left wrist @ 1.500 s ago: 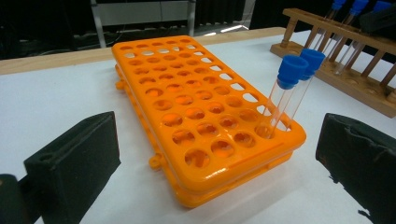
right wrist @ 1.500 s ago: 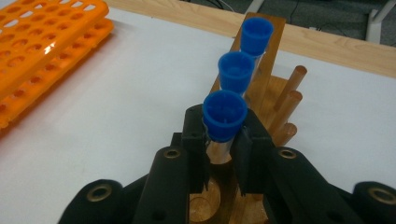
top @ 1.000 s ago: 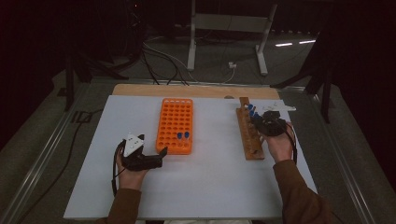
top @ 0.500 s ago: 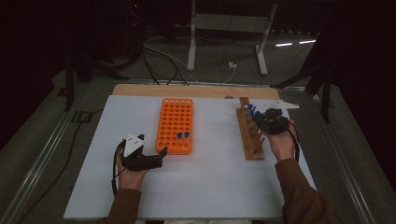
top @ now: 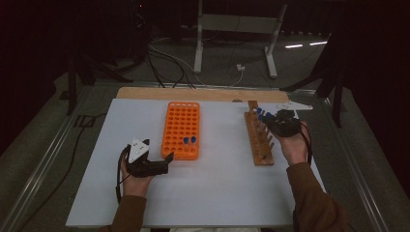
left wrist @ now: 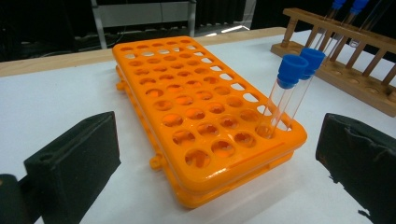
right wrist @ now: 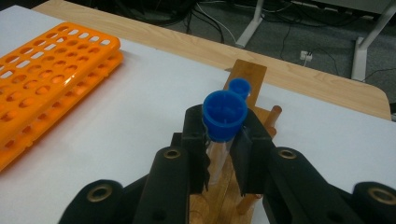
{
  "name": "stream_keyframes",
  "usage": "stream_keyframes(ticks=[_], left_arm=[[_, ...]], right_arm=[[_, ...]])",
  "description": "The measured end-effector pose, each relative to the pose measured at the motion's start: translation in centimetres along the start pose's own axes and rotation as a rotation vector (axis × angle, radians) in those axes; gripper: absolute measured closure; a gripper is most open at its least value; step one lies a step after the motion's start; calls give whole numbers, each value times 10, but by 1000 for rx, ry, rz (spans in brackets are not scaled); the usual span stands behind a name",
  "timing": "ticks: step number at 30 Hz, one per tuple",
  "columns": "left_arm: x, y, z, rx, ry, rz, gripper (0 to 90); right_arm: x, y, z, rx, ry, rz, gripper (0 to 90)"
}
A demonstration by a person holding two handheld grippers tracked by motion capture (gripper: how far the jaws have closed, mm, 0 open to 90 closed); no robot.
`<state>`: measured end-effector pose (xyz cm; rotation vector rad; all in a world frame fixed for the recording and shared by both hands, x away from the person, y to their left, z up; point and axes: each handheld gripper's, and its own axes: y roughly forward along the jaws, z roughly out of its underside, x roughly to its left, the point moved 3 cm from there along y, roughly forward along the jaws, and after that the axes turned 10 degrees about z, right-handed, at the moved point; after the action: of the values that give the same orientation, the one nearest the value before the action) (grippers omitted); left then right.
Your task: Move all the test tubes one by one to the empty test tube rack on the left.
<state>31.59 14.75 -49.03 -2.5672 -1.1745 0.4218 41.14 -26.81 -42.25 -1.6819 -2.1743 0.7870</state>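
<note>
An orange tube rack (top: 183, 121) lies mid-table, with two blue-capped tubes (top: 189, 140) standing in its near right corner. My left gripper (top: 167, 162) rests open on the table just left of that corner; in the left gripper view its jaws stand wide apart on either side of the orange tube rack (left wrist: 196, 116) and the tubes (left wrist: 292, 88). On the right lies a wooden peg rack (top: 258, 140). My right gripper (top: 270, 121) is at its far end, shut on an upright blue-capped tube (right wrist: 224, 112). A second blue-capped tube (right wrist: 238, 87) stands just behind it.
A white sheet (top: 217, 193) covers the table, with a bare wooden strip (top: 193, 93) along the far edge. Beyond the table are cables (top: 169, 63) on the floor and a metal stand (top: 234, 29). The wooden peg rack (left wrist: 336, 60) lies beyond the orange one.
</note>
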Motion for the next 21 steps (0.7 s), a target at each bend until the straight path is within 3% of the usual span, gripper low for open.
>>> stream_keyframes(ticks=[21], left_arm=[[0, 1, 1, 3, 7, 0, 7]], right_arm=[[4, -18, -18, -43, -22, -21, 768]])
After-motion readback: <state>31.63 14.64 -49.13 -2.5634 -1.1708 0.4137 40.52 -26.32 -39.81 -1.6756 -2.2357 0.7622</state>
